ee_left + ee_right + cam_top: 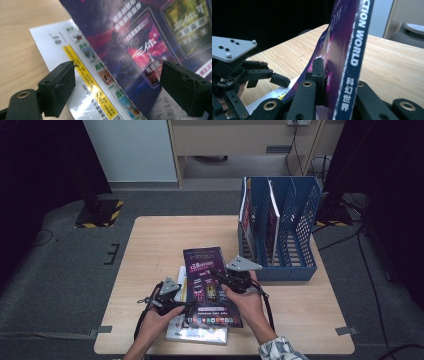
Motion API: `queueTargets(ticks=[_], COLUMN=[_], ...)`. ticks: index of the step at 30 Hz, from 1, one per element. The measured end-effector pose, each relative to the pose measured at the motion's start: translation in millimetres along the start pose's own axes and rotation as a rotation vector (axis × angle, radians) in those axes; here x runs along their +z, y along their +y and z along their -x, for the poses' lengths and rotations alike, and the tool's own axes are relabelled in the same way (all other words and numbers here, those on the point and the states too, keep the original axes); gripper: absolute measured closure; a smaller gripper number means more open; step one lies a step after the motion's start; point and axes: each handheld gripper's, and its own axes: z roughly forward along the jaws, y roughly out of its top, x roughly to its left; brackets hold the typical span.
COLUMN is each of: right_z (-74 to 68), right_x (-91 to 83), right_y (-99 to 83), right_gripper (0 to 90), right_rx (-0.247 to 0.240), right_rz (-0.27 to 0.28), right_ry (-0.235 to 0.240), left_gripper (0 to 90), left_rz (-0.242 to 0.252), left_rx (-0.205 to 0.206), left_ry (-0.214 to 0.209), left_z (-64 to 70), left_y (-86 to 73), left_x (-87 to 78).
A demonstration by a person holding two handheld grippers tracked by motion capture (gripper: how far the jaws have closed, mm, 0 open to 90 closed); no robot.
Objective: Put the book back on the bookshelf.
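The purple magazine had a dark violet cover with pink lettering, framed illustrations and a row of small icons along its near edge. Its spine was blue with white print reading "WORLD" and Chinese characters. The right hand-held gripper was clamped on the magazine's spine edge, with one jaw on each side of it, so that this side was lifted and the cover tilted. The magazine's opposite long edge lay between the spread jaws of the left hand-held gripper. Beneath it lay a white magazine with a yellow stripe and small thumbnails, flat, jutting out toward the left hand-held gripper.
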Motion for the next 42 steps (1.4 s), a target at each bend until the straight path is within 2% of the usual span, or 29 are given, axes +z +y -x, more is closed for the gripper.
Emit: queueTargets(ticks=[2,4,8,15,18,21,25,27,31,35,39,42], right_z=[-0.5,-1.1,-1.9,-4.2,-5.0,-5.9,-6.9,-7.4,-8.1,-8.7,-6.7,-5.9], right_x=[-0.2,0.0,1.0,0.6,0.0,-0.4,-0.1,0.0,1.3,3.1,3.1,3.7], right_y=[0.5,1.1,1.8,2.8,2.9,3.3,3.4,3.3,2.1,0.9,1.0,1.9], right_gripper=[81.5,81.5,81.8,82.2,82.3,82.4,82.4,82.4,82.4,82.4,82.2,81.9], right_rx=[-0.003,-0.005,-0.006,-0.006,-0.012,-0.019,-0.024,-0.026,-0.034,-0.038,-0.032,-0.025], right_rz=[0.007,0.012,0.026,0.054,0.062,0.069,0.074,0.072,0.068,0.059,0.058,0.05], right_ry=[0.002,0.006,0.018,0.038,0.045,0.052,0.057,0.063,0.069,0.07,0.071,0.08], left_gripper=[15.5,16.4,24.4,24.3,22.5,20.8,21.0,24.9,43.9,59.7,70.2,73.6], left_rz=[-0.008,-0.015,-0.029,-0.018,-0.009,0.006,0.018,0.014,0.006,0.008,0.001,-0.014], left_rx=[0.008,0.0,-0.009,-0.027,-0.028,-0.009,-0.018,-0.038,-0.11,-0.135,-0.142,-0.145], left_ry=[-0.013,-0.035,-0.082,-0.091,-0.117,-0.135,-0.151,-0.147,-0.142,-0.125,-0.114,-0.099], left_z=[0.8,1.6,3.3,-0.5,-3.1,-4.1,-5.2,-7.0,-14.1,-16.5,-17.9,-16.8], left_y=[-0.5,-1.0,-1.2,-1.8,-3.2,-5.1,-6.1,-5.1,-5.4,-4.4,-3.0,-1.0], left_x=[0.9,2.2,3.8,5.1,6.0,7.1,8.0,6.8,1.6,-3.3,-7.0,-9.2])
